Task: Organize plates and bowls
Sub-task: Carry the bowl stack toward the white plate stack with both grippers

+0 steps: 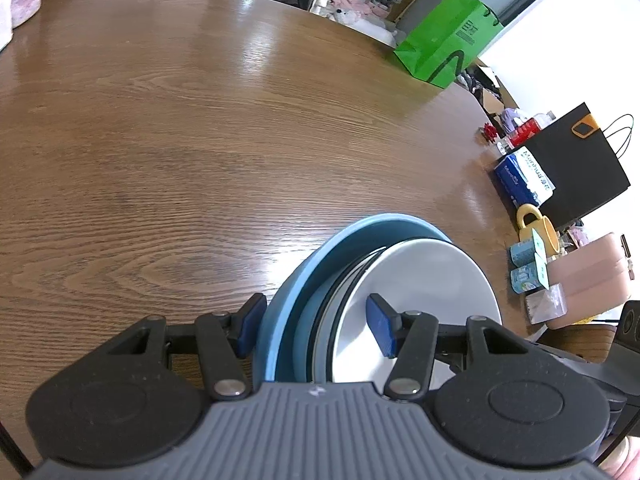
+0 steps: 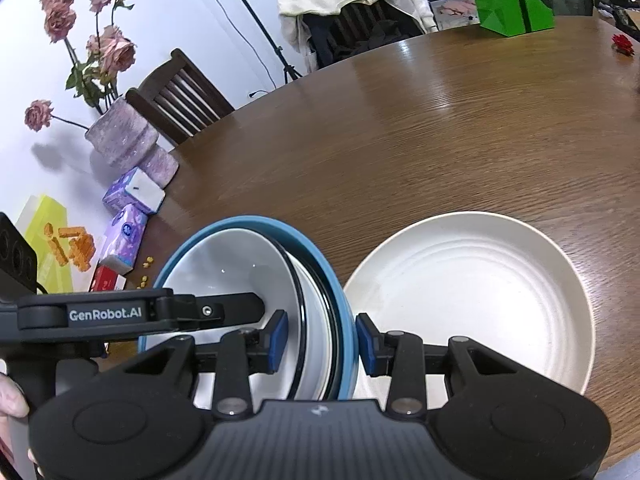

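Both grippers' blue pads (image 2: 277,336) clamp stacked bowls (image 2: 240,256) above wooden table (image 1: 200,120).

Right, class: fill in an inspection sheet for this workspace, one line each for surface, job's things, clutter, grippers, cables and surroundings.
Surface: wooden table, glossy.
Job's things: stack of bowls, blue outermost, white inside; cream plate beside it on the table.
Clutter: green bag, tissue packs, vase of flowers, yellow mug.
Grippers: left gripper and right gripper each clamp the stack's rim.
Cables: one down the wall.
Surroundings: chair, tripod.
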A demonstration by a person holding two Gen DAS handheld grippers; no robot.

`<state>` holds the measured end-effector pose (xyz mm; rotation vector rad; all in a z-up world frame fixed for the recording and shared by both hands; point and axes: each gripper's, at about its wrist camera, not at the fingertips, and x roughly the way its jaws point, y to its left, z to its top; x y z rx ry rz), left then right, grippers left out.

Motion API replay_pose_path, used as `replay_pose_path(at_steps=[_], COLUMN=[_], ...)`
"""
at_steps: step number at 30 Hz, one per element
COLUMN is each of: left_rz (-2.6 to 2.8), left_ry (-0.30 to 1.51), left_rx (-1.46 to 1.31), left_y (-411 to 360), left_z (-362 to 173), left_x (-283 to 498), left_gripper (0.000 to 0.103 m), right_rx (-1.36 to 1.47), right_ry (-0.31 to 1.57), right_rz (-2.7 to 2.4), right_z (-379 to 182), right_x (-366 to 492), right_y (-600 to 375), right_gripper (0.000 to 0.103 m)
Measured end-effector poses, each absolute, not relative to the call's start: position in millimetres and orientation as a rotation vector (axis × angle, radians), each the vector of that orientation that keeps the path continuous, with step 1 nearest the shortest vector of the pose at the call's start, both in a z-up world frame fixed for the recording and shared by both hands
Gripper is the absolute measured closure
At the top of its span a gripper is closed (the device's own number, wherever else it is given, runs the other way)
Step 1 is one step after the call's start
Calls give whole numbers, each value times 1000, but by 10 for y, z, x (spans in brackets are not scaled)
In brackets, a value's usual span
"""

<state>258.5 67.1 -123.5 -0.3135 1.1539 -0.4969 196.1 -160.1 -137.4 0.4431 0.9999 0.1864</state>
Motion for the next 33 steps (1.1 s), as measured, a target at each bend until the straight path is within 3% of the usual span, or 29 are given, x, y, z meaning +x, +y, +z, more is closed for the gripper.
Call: replay_pose_path(at_steps=[33], left_rz=[-544], left_ry=[1177], left_rx=[-297], left_y=[-29], left_z=[-1365], left_x=[2664], left_gripper=[47], right_rx=[469], right_ry=[997], right_rz=[126], right_z=[-1483], right_x=[1913], right_y=[-2358], right_gripper=[67])
